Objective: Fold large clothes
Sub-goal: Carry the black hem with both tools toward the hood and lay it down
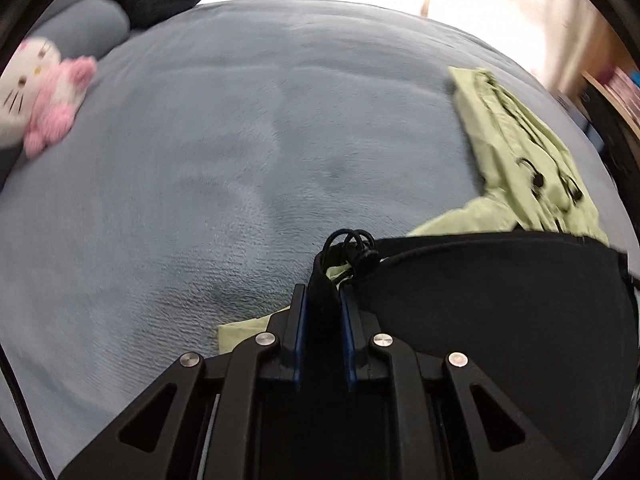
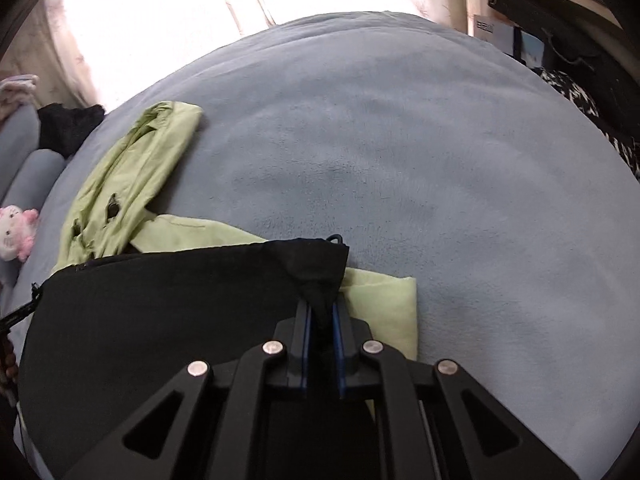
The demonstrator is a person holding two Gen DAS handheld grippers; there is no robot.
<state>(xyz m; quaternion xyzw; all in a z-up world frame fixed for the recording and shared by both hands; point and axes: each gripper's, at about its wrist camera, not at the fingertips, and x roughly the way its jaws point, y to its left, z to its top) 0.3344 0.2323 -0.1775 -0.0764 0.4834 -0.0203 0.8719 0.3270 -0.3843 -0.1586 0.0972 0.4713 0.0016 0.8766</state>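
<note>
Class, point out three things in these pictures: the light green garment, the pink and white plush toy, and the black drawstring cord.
light green garment (image 2: pixel 132 168): right wrist view, middle of its rumpled upper part.
plush toy (image 1: pixel 44 92): left wrist view, between head and pink body.
black drawstring cord (image 1: pixel 352 242): left wrist view, its loops.

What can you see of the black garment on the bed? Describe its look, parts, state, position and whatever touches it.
The black garment is a smooth, matte, dark fabric with a drawcord and toggle at one corner. It is stretched between two corners: the left gripper is shut on the corded corner, the right gripper on the other. It lies over a light green jacket, on the grey-blue blanket.
</note>
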